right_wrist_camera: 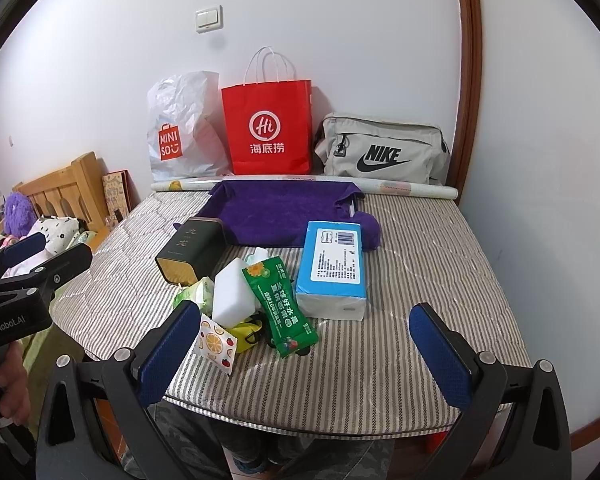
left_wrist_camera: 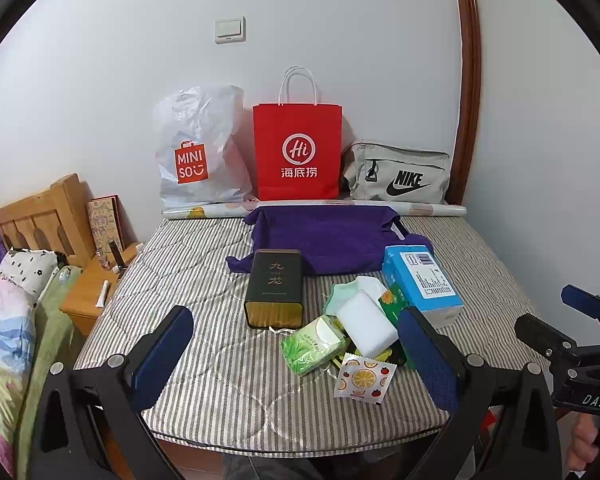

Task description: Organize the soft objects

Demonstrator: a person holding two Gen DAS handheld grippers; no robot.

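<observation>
In the left wrist view, the left gripper (left_wrist_camera: 296, 346) hangs over the near edge of the striped grey mattress (left_wrist_camera: 188, 264), jaws wide apart and empty, with the white rectangular foam sponge (left_wrist_camera: 366, 322) in the mid-mattress clutter beside the blue plastic-wrapped tissue pack (left_wrist_camera: 422, 282). In the right wrist view, the right gripper (right_wrist_camera: 304, 354) also stands open and empty at the near edge, the purple cloth (right_wrist_camera: 280, 212) spread toward the far edge before 3 bags.

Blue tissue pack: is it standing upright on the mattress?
No, the blue tissue pack lies flat on the striped mattress, its barcode label facing up, beside the purple towel.
</observation>
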